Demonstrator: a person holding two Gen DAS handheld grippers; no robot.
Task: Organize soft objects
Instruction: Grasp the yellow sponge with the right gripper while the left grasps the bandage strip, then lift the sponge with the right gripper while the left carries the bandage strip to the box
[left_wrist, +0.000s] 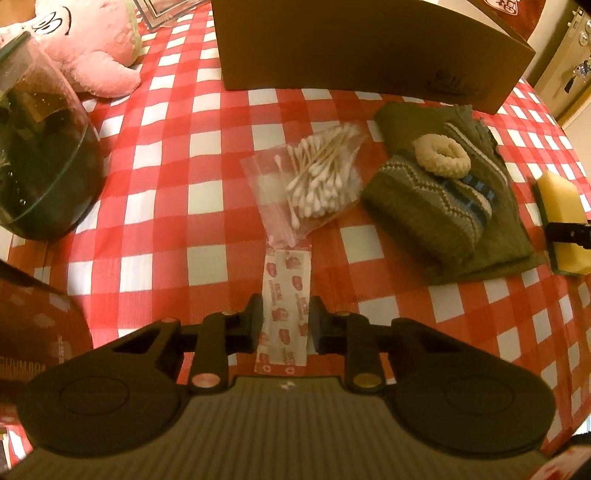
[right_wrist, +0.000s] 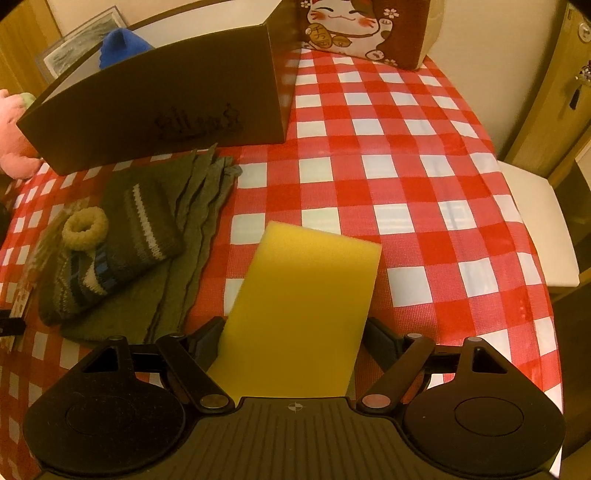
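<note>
1. Left wrist view: left gripper straddling a bandage strip, fingers at both long edges, apparently pinching it; contact looks light. Strip lying flat on the checked tablecloth, far end touching a bag of cotton swabs.
2. Same view: folded green cloth to the right, striped socks on top, cream hair tie resting on the socks. Cardboard box behind, pink plush toy and glass bowl at left.
3. Right wrist view: right gripper clamped on a yellow sponge, sponge tilted and held across its width. Box ahead to the left, open top not visible from here.
4. Risk, left: thin flat strip likely to slip from the fingers or drag the swab bag along, given the touching ends.
5. Risk, right: sponge compressing and twisting in the grip, possibly catching the box wall on approach or brushing the hair tie off the socks.
</note>
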